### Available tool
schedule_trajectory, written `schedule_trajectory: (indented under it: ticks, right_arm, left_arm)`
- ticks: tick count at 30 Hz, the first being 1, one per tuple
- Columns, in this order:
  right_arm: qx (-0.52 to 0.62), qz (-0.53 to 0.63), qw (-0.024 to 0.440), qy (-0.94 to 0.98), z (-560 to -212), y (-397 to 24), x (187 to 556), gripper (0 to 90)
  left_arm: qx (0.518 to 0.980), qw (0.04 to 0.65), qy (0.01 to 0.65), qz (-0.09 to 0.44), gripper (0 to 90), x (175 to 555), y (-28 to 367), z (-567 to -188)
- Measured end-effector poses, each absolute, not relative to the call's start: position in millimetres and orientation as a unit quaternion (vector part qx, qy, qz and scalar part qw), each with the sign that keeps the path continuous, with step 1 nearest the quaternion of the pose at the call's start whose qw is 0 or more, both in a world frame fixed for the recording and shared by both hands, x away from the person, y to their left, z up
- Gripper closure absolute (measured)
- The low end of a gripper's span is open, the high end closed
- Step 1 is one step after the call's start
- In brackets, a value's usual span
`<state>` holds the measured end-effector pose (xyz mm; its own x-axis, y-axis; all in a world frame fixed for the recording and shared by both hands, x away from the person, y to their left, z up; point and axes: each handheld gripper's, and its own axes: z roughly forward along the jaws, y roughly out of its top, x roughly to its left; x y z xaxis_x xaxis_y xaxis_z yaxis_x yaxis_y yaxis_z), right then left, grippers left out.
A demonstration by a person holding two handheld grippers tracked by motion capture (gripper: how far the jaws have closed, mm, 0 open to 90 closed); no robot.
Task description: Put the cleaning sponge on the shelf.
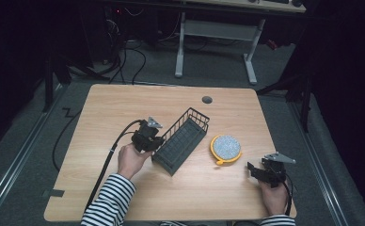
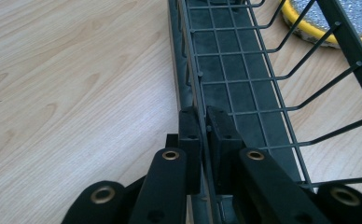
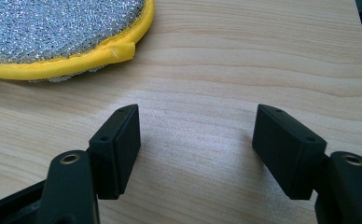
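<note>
Table (image 1: 124,197): left gripper (image 2: 202,128) hides basket (image 2: 235,74) rim.

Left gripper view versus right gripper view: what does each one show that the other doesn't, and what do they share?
Left gripper view alone: the left gripper, jaws shut on the near wire wall of the dark basket, with the basket's mesh floor running away from it. Right gripper view alone: the right gripper, jaws wide open over bare wood, gripping nothing. Both: the wooden table and the round silver scrubber with its yellow rim, seen past the basket wires in the first.
</note>
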<state>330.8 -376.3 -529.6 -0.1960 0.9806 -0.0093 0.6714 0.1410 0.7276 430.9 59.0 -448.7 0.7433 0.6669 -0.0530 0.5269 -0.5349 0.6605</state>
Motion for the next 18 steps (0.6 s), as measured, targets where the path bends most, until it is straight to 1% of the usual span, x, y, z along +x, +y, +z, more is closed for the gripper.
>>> schedule_trajectory:
  ticks: [10,12,15,18]
  right_arm:
    - [0.582,0.303,0.254,0.710,-529.6,-375.8,330.6,32.5]
    - [0.582,0.302,0.255,0.711,-529.6,-375.6,330.6,32.5]
    - [0.582,0.302,0.254,0.711,-529.6,-375.6,330.6,32.4]
    - [0.582,0.301,0.255,0.711,-529.6,-375.3,330.6,32.3]
  left_arm:
    - [0.864,0.347,0.353,0.098,85.3,425.6,55.3,-449.6]
    - [0.863,0.350,0.350,0.102,83.7,424.4,55.8,-448.7]
    - [0.848,0.380,0.356,0.098,70.9,424.0,61.7,-443.7]
    - [0.840,0.388,0.363,0.108,58.3,422.1,68.0,-437.8]
